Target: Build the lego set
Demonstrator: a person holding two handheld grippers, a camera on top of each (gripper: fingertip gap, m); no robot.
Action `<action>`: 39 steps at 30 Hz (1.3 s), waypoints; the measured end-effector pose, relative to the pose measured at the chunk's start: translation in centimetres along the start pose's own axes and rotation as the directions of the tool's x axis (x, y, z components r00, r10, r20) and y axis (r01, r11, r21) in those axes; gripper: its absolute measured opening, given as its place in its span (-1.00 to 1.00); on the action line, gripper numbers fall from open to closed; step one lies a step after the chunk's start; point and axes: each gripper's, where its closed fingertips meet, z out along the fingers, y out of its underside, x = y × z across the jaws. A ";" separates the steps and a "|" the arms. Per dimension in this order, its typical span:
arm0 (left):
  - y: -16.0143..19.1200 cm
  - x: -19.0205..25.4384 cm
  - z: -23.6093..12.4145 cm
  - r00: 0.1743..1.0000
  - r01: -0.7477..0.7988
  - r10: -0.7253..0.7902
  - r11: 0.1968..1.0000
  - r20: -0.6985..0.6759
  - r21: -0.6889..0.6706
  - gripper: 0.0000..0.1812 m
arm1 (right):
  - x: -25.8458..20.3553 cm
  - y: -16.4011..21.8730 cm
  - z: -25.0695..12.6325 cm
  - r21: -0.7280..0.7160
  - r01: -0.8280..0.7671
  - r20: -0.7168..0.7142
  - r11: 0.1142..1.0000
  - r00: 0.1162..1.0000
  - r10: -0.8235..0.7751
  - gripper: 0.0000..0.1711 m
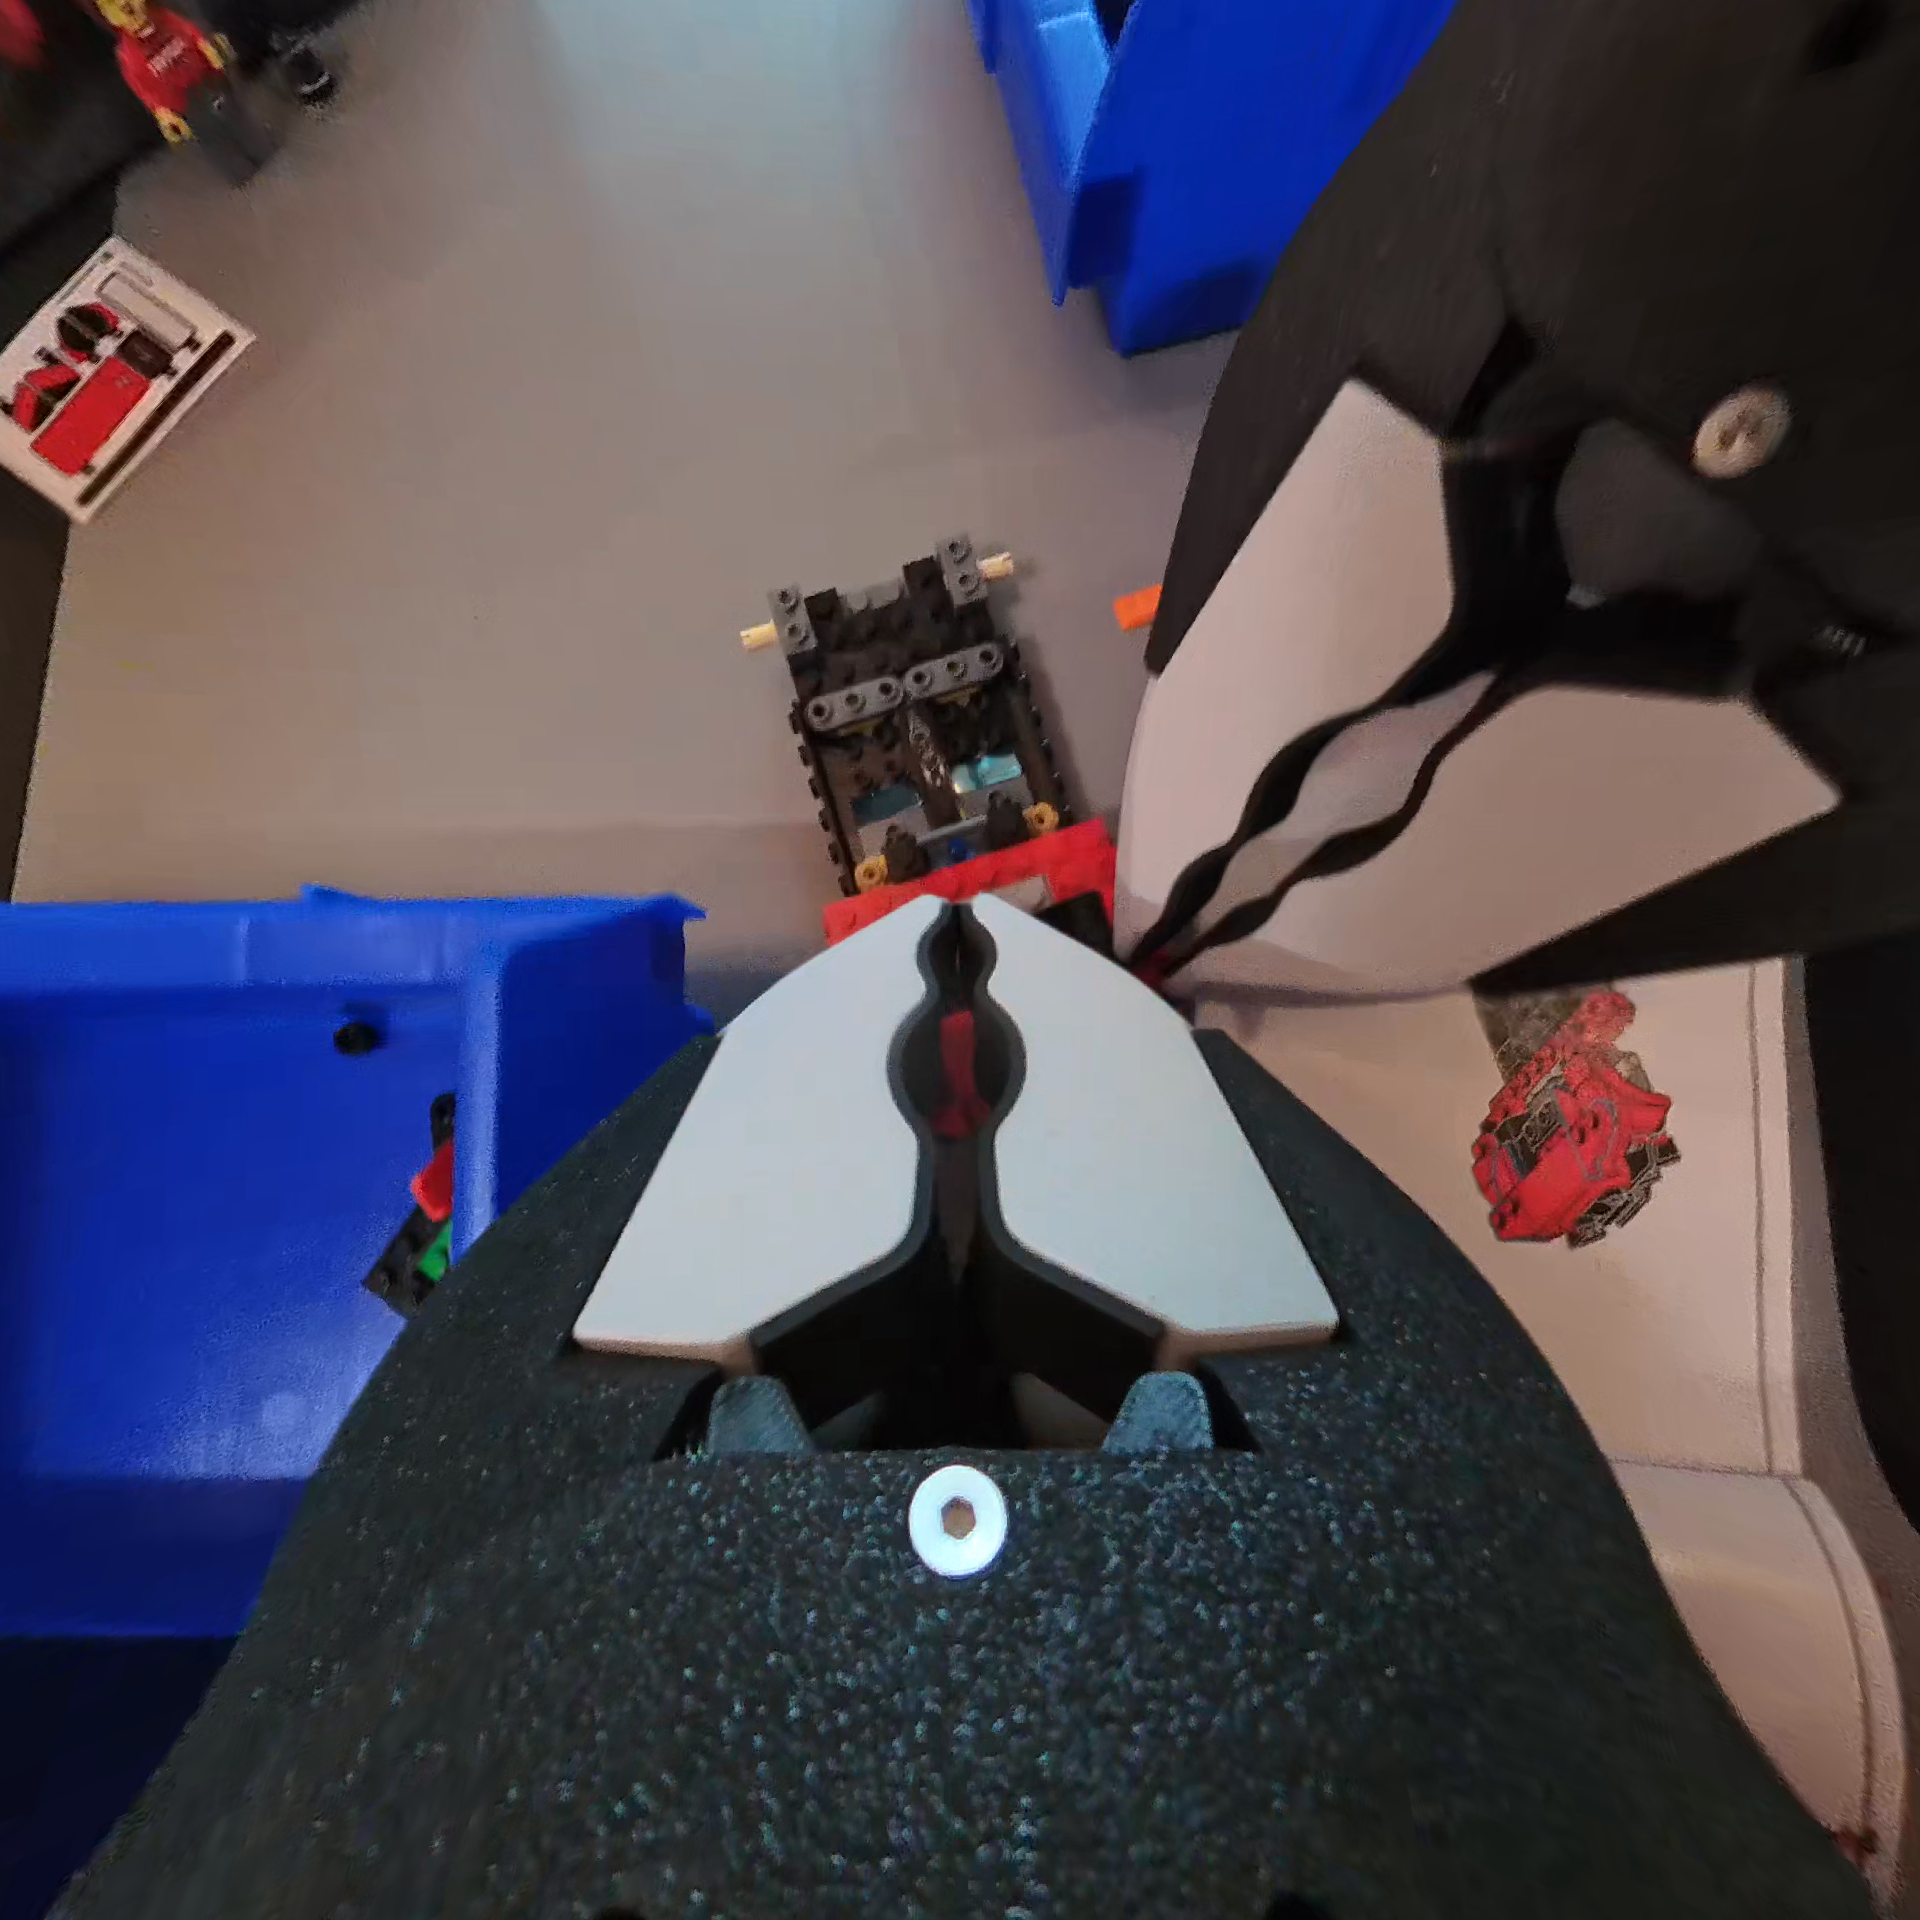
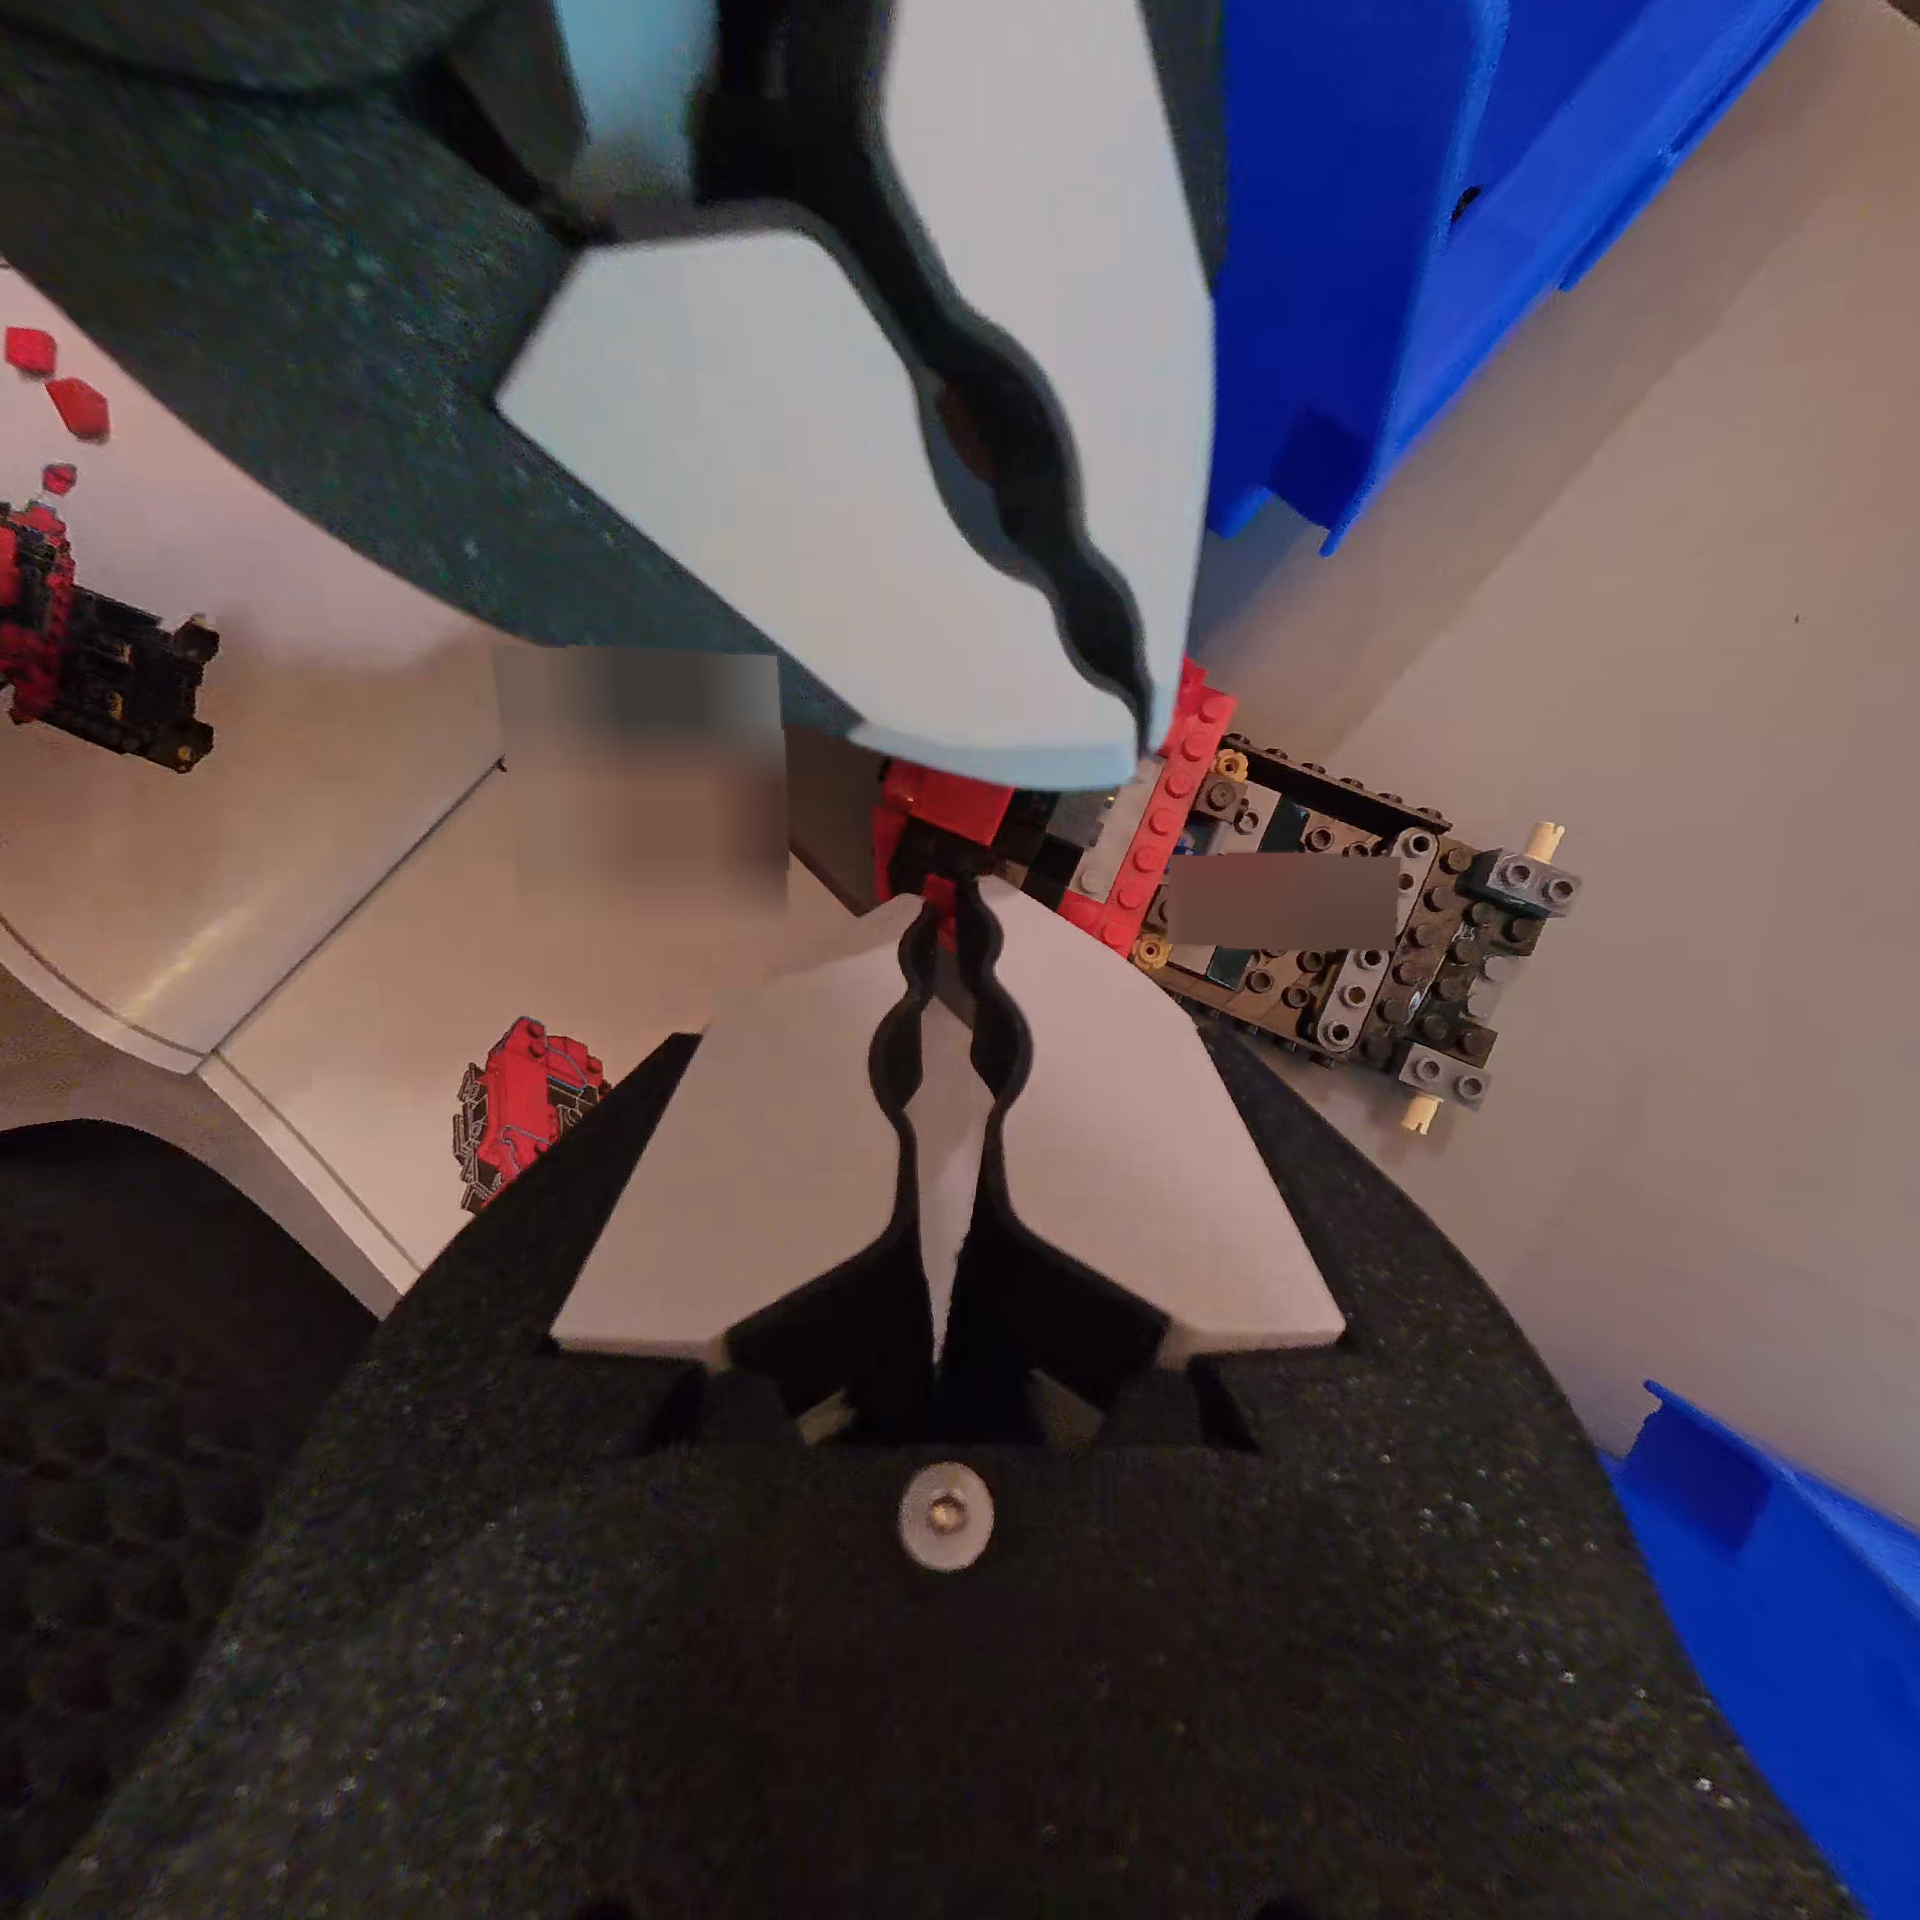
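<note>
Two black handheld grippers, the left [image 1: 956, 920] and the right [image 2: 951, 904]. Two blue plastic bins [image 1: 260, 1195] [image 1: 1153, 156]. One part-built black-and-red brick car chassis [image 1: 925, 727]. One open instruction booklet [image 1: 1662, 1195]. One sticker sheet [image 1: 104, 384]. One red-clad minifigure [image 1: 166, 62]. One small orange piece [image 1: 1136, 608].

Soft even light, fisheye edges, slight blur

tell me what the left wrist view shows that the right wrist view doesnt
Only the left wrist view: a minifigure, a sticker sheet, an orange piece, and loose bricks inside the near blue bin.

Only the right wrist view: a second booklet page with loose red parts drawn on it.

Both: the black chassis with its red front, the instruction booklet, blue bins, and both hand-held grippers, left and right, closed at the red front.
</note>
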 end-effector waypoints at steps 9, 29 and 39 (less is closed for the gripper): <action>-1.5 -1.0 1.7 0.982 0.187 -0.185 0.970 0.031 -0.153 -0.99 | 0.0 0.0 0.0 0.020 -0.015 0.005 1.000 1.000 0.015 -0.95; 0.0 -1.8 3.6 0.969 0.214 -0.232 0.960 -0.087 -0.179 -1.00 | 0.0 -0.1 0.1 0.036 -0.030 0.010 0.999 1.000 0.029 -0.95; -0.4 -0.7 3.6 0.972 0.161 -0.189 0.968 -0.142 -0.191 -1.00 | 0.0 0.0 0.1 0.028 -0.026 0.003 0.999 1.000 0.026 -0.95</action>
